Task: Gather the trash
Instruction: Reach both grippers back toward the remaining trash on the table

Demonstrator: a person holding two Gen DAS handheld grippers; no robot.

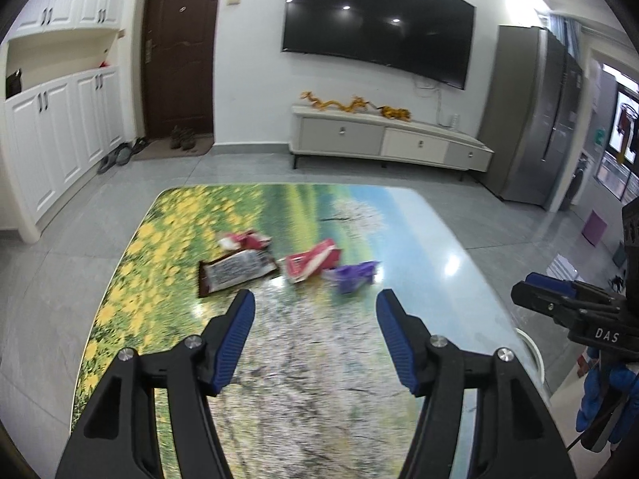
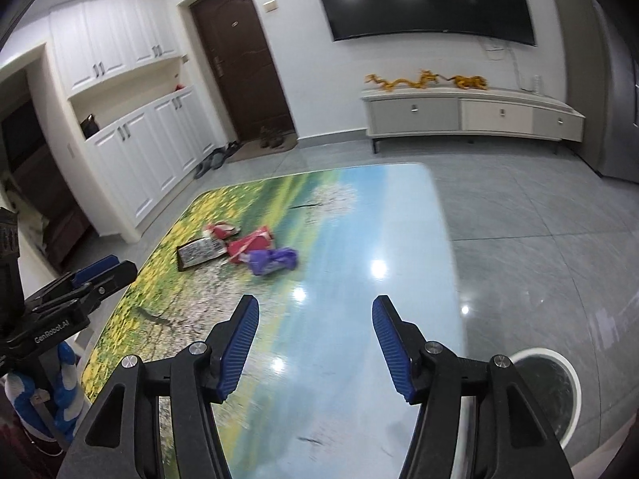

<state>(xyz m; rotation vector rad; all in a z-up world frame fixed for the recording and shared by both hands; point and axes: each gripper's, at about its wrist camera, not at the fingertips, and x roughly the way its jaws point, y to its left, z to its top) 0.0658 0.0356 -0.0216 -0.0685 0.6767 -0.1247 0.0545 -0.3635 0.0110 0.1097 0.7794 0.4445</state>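
A living room in a home: a large wall-mounted television (image 1: 377,20) hangs above a low white media console (image 1: 391,139) lined with golden dragon ornaments (image 1: 355,105). Shoes (image 1: 181,137) sit on a mat at a dark wooden entry door (image 1: 179,48), flanked by white built-in cabinets (image 1: 60,135). A table with a printed meadow scene (image 1: 167,231) stands on the grey tiled floor (image 1: 247,167).
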